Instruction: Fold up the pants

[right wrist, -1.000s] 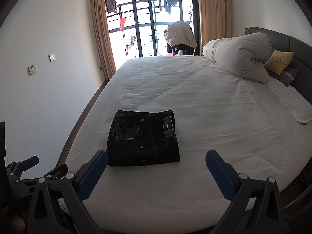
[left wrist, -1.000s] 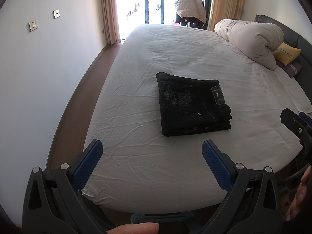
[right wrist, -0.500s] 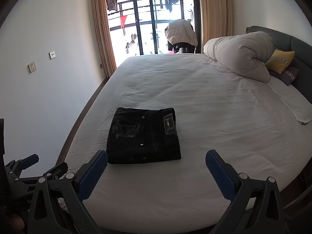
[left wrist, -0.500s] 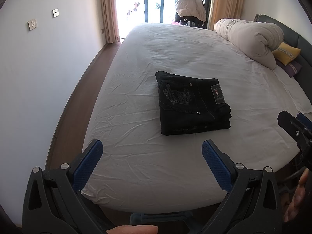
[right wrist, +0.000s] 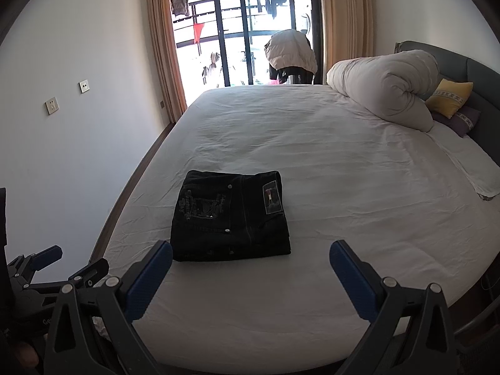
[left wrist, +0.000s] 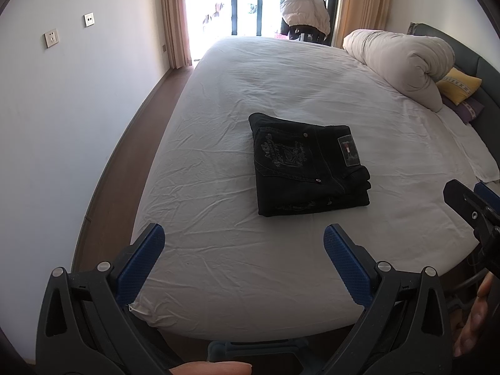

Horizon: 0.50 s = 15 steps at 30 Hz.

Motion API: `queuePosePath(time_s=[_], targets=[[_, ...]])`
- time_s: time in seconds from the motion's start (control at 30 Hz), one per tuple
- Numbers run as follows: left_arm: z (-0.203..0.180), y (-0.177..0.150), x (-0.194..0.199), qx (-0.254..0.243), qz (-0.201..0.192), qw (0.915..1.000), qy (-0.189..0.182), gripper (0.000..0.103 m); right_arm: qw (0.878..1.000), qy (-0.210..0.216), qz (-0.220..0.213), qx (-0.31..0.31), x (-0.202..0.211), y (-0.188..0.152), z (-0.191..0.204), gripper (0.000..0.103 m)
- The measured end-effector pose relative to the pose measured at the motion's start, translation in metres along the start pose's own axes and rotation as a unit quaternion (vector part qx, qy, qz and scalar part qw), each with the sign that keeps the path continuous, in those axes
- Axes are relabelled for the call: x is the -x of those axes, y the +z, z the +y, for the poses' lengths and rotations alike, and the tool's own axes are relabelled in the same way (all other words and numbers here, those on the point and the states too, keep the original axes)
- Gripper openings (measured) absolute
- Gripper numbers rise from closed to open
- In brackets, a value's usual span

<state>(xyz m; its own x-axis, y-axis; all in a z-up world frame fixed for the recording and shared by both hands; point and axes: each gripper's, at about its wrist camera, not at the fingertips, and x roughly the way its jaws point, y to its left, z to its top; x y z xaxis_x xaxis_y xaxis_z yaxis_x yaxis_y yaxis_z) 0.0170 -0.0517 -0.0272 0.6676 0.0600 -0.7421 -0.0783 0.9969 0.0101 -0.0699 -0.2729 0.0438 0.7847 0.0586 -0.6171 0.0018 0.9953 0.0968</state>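
On the bed [left wrist: 218, 265], as the left wrist view shows it, the pants [left wrist: 307, 164] lie folded into a compact dark rectangle with the waistband patch and embroidered back pocket uppermost, resting flat on the white sheet near the bed's middle. The left gripper [left wrist: 243, 250] hangs short of the bundle, its jaws spread wide and holding nothing. From the right wrist view, the pants [right wrist: 231, 215] sit squared and stacked, edges fairly even, nothing trailing loose; the right gripper [right wrist: 251, 264] hovers just in front of them, jaws likewise apart and empty. Judging by this, the folding looks finished, and at most a small tidying of the edges remains.
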Motion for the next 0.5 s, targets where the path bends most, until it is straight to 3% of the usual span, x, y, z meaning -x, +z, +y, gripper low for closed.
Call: queuePosePath(time_s=[0.5], targets=[[-0.0033, -0.0023, 0.0009, 0.000, 0.004, 1.0000, -0.003, 0.103, 1.000, 0.001, 0.003, 0.003, 0.0023, -0.0058, -0.0025, 0.103]])
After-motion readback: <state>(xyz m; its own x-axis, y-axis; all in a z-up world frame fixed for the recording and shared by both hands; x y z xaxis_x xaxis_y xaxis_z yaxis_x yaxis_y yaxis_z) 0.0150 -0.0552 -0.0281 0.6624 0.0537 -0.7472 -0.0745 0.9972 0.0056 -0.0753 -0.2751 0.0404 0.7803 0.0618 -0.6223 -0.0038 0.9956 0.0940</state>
